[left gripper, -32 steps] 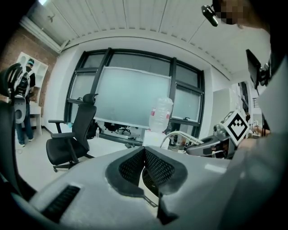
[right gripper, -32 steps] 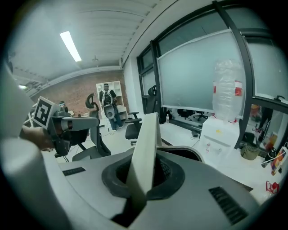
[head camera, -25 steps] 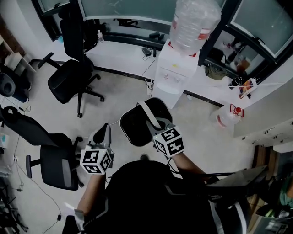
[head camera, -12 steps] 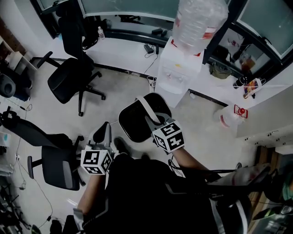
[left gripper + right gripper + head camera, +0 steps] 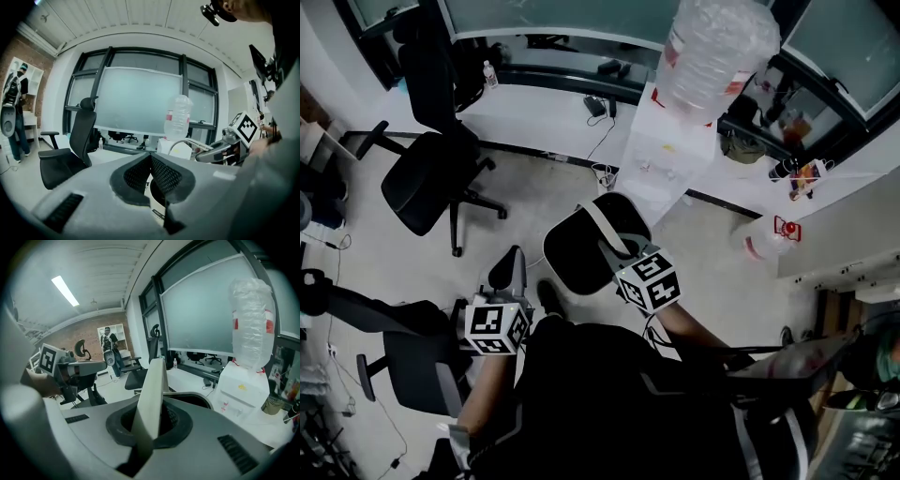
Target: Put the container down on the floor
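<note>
**Black container carried nearer the dispenser, not yet down**

Over the past second the person has stepped forward. The water dispenser point(image 5: 661, 155) now sits closer, and the office chair point(image 5: 427, 178) has slid off to the left. The container point(image 5: 577, 253) hangs in front of the person, clear of the floor point(image 5: 534, 202) as far as I can judge. Its white handle point(image 5: 151, 394) is clenched in the right hand-held gripper point(image 5: 617, 251). The left hand-held gripper point(image 5: 508, 270) travels alongside, jaws pressed together on nothing. So the set-down is still to come. Bare floor lies ahead, but it is hemmed in by the dispenser just beyond, a second chair point(image 5: 417, 361) at the left and a trailing cable point(image 5: 602, 173).
</note>
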Demonstrator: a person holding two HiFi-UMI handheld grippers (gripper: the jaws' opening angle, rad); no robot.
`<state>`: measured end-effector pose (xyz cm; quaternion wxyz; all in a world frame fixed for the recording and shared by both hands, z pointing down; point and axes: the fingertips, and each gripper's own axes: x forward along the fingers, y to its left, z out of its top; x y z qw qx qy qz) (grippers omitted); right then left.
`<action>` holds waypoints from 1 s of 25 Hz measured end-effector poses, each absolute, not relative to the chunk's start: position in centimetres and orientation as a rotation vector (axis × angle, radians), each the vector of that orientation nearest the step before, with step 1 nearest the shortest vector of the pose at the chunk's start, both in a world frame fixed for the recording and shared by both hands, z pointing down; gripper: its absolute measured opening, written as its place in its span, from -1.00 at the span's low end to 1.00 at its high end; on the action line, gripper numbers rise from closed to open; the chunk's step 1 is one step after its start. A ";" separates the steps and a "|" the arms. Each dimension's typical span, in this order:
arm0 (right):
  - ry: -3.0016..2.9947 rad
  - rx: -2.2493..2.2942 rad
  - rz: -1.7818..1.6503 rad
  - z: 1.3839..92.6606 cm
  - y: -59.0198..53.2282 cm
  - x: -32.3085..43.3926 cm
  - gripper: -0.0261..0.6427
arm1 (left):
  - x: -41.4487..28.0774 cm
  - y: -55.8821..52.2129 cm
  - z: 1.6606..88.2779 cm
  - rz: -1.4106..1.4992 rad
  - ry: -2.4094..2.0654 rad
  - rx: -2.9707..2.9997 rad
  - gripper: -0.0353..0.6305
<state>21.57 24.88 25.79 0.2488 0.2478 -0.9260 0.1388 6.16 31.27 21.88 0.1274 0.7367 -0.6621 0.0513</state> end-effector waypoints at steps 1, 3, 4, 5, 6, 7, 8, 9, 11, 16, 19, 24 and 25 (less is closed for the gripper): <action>-2.521 0.683 0.383 25.8 24.2 20.9 -0.90 | 5.3 30.4 22.0 0.143 -1.917 2.143 -0.87; -2.516 0.700 0.399 25.8 23.0 19.7 -0.90 | 3.8 29.0 22.2 0.136 -1.899 2.149 -0.87; -2.514 0.706 0.406 25.8 22.4 19.1 -0.90 | 3.0 28.4 22.4 0.136 -1.892 2.151 -0.87; -2.514 0.711 0.410 25.8 21.8 18.4 -0.90 | 2.2 27.7 22.5 0.135 -1.885 2.149 -0.87; -2.515 0.716 0.410 25.7 21.2 17.7 -0.90 | 1.4 27.1 22.6 0.130 -1.878 2.143 -0.87; -2.515 0.722 0.411 25.6 20.5 17.0 -0.90 | 0.8 26.5 22.7 0.123 -1.867 2.139 -0.87; -2.514 0.730 0.414 25.5 19.8 16.3 -0.90 | 0.2 25.9 22.7 0.116 -1.855 2.139 -0.87; -2.511 0.740 0.421 25.3 19.3 15.7 -0.90 | -0.3 25.5 22.7 0.111 -1.843 2.145 -0.87; -2.506 0.766 0.437 25.0 18.3 14.5 -0.90 | -1.5 24.7 22.7 0.106 -1.822 2.161 -0.87; -2.500 0.810 0.421 24.2 16.1 11.9 -0.90 | -4.6 22.5 22.5 0.062 -1.790 2.185 -0.87; -2.490 0.829 0.403 23.9 14.9 10.4 -0.90 | -6.4 21.5 22.7 0.044 -1.772 2.194 -0.87; -2.475 0.847 0.377 23.2 13.3 8.4 -0.90 | -9.4 20.2 23.0 -0.002 -1.757 2.193 -0.87; -2.474 0.850 0.374 23.1 12.9 8.0 -0.90 | -9.9 19.9 23.0 -0.010 -1.754 2.194 -0.87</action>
